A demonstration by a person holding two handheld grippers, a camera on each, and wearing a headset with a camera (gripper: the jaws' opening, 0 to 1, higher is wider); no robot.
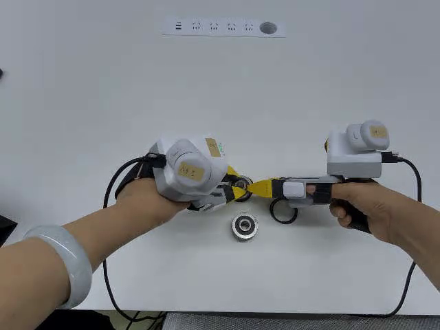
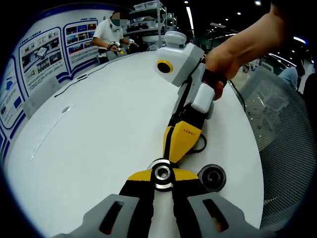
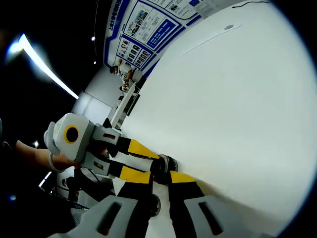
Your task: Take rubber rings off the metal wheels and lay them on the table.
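White bench [image 1: 309, 82], plain and matt, power strip [image 1: 223, 27] at its far edge; posters [image 2: 29, 69] line the room wall. We note left gripper [image 1: 232, 189] fingers clamped on a wheel [image 2: 162, 173]. Right gripper [image 1: 256, 187] fingers reach its rim; we cannot tell their grip. Second wheel [image 1: 244, 226] and loose ring [image 1: 282, 212] lie on the bench nearby

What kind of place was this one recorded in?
Probably a lab or demo hall, not a home: a wide white workbench with a socket strip on its far part, printed poster boards along the wall, and a mesh office chair beside the bench.
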